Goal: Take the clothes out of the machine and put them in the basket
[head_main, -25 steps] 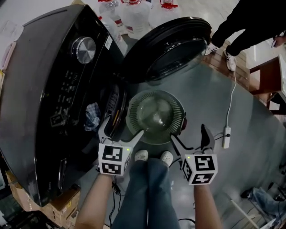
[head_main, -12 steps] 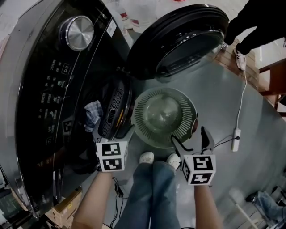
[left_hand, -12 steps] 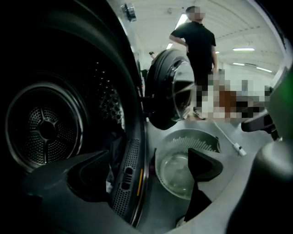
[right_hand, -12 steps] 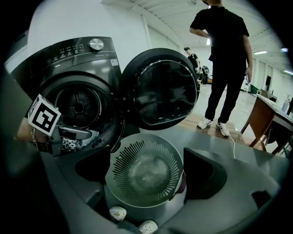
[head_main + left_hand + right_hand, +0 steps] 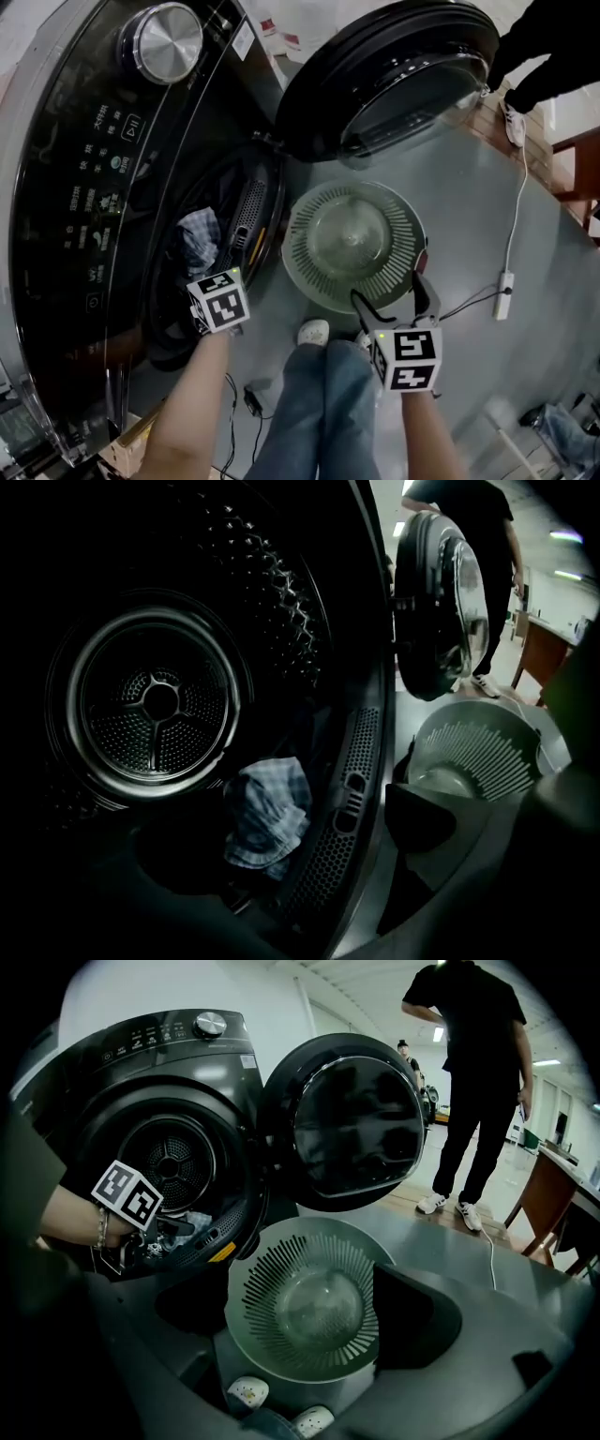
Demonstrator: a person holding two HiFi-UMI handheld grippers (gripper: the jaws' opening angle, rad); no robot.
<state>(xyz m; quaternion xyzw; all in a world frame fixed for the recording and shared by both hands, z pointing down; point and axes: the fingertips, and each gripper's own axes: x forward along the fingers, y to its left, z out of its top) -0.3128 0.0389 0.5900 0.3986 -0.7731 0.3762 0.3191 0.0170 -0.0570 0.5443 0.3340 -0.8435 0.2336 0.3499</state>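
Your machine (image 5: 84, 187) stands at your left with its door (image 5: 394, 84) swung wide and away from you. That leaves the mouth clear and a straight path from the drum (image 5: 159, 705) to the floor beside it. The basket (image 5: 305, 234) sits on the floor just beside the mouth, right at your feet. It holds nothing yet, so a lifted piece needs only a short carry across. The one cloth (image 5: 267, 822) you can see, a checked piece, lies crumpled low at the front of the drum, close to the perforated door rim and well within reach.

Your left claw (image 5: 286, 841) is inside the mouth, angled down, jaws spread, with the cloth lying between them but not pinched. It looks set to take that piece. Your right claw (image 5: 389, 292) hangs above the basket's near edge. Its jaws have just closed a little but are wide apart and grip nothing, and only the basket shows beyond them. It seems parked there to stay out of the left arm's way. No clothes have come out yet.
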